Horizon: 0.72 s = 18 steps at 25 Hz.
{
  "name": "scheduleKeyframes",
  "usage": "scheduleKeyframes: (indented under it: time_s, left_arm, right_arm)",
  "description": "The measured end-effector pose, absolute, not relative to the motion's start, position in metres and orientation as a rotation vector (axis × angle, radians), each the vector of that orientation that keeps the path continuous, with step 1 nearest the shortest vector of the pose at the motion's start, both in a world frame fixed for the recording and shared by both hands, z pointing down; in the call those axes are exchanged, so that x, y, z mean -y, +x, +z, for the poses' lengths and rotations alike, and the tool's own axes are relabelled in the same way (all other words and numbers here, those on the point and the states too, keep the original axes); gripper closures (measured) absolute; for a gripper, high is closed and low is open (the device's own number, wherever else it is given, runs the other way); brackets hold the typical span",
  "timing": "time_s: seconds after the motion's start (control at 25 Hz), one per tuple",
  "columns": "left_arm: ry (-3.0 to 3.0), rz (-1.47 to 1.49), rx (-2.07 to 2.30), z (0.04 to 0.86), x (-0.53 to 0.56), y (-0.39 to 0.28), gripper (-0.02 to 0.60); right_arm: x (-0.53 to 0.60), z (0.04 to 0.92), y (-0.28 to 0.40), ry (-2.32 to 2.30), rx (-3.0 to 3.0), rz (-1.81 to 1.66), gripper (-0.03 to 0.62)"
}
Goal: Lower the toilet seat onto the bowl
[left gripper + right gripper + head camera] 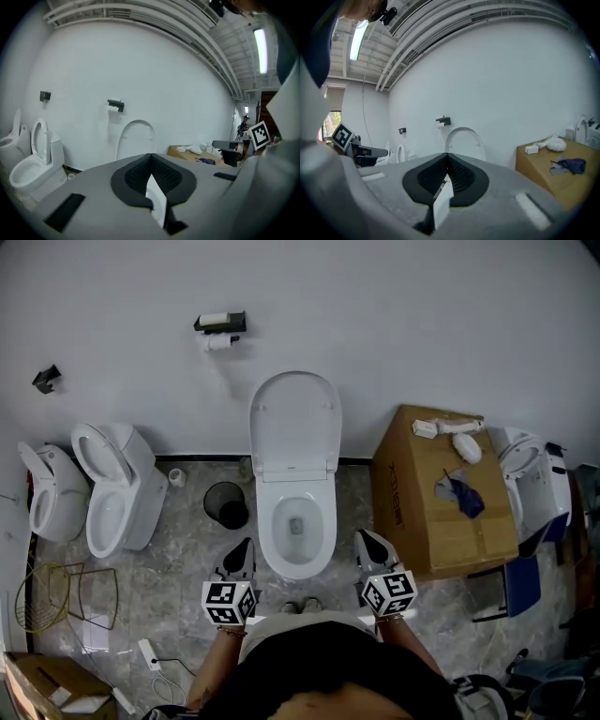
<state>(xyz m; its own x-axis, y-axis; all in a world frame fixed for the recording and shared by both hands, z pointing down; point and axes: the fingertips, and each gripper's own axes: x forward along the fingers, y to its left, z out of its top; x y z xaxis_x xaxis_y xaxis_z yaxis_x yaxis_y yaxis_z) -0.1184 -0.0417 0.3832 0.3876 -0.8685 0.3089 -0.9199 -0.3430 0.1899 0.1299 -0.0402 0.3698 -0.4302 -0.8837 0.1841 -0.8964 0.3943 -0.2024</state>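
The seat stands upright in the middle of the head view, leaning back toward the white wall, with the open bowl directly below it. Whether a lid stands up with it cannot be told. In both claw views the seat shows as a pale arch above the jaw tips, well apart from them.

It looks like a stiff, glossy plastic shell, light for its size and probably slippery against rubber pads. It seems to pivot at its lower edge, at the back of the bowl, so the upper rim at the top of the arch is likely the best place to take hold, since the leverage is greatest there. Pinching that rim, or hooking a tip behind it, should tip it forward. It may then swing down by its own weight, so it likely needs support all the way to avoid a slam.

The left claw sits at the lower left of the bowl and the right claw at the lower right, both pointing up the frame toward the seat. In the left claw view the left claw's jaws are pressed together with nothing between them. The right claw is the same: closed, empty, touching nothing.
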Motion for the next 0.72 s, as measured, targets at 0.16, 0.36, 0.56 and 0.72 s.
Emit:
scheduleKeyframes:
  time_s: [0.16,0.36,0.56,0.72]
  left_arm:
    - [2.436,0.228,1.681,0.362,0.038,-0.117,0.578]
    - [2.452,0.106,1.765,0.345,0.040,-0.120,0.578]
    - [2.469,0.133,1.772,0.346,0.040,-0.118,0.578]
    - [2.453,0.134,1.786,0.345,0.041,-0.119,0.578]
  right_arm:
    - [0.038,0.364,0.136,1.724,2.563,0.356,0.588]
    - [0.045,0.357,0.138,1.759,2.555,0.293,0.588]
    - [0.044,0.358,0.136,1.750,2.548,0.282,0.589]
    - [0.047,0.361,0.138,1.753,2.527,0.286,0.589]
